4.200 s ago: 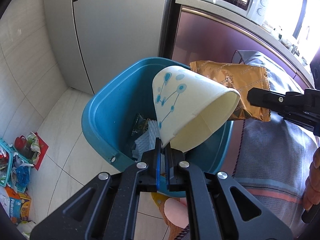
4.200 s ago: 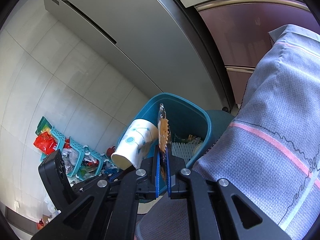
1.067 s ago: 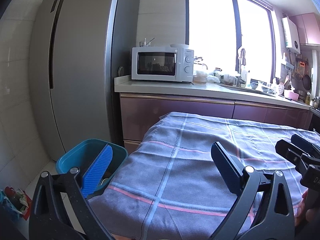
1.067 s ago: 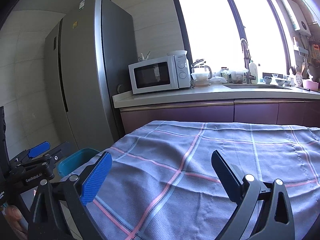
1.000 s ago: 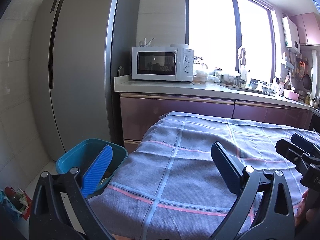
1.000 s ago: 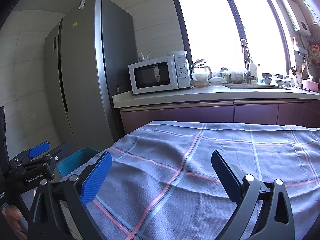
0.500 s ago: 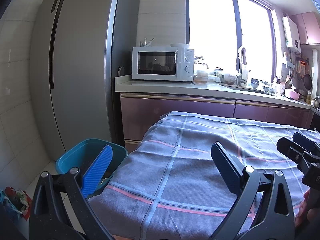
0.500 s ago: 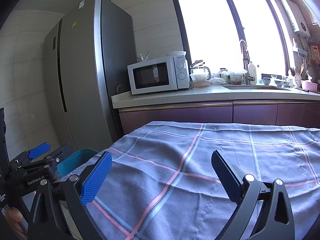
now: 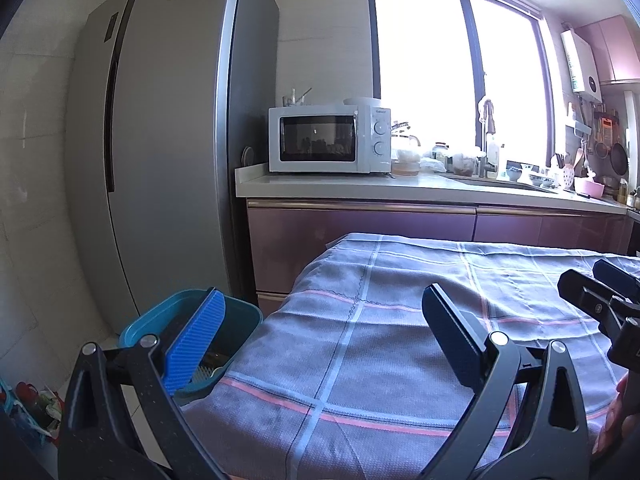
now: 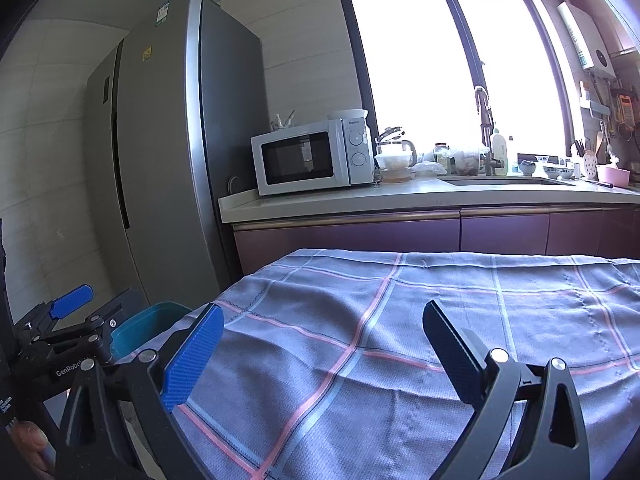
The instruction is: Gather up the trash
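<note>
Trash is no longer in either tool. A few seconds ago the left tool pinched a paper cup and the right one a brown snack packet, both held over the blue bin; now both have let go and pulled back above the table. The left tool (image 9: 320,328) has its jaws spread wide with nothing between them, and the right tool (image 10: 320,340) is just as wide and just as bare.

The blue bin (image 9: 244,314) sits on the floor at the table's left corner, beside the tall fridge (image 9: 160,140). Only a sliver of its inside shows past the left tool's blue pad, so I cannot pick out the cup or the packet in there, though that is surely where they went.

The checked cloth (image 10: 440,320) covering the table shows no litter on any part that either camera takes in. The far counter (image 9: 400,190) with the microwave (image 9: 328,140) is crowded with jars and dishes, none of it obviously rubbish.

To my eye this round of collecting is done; unless more litter lies out of sight, little remains.
</note>
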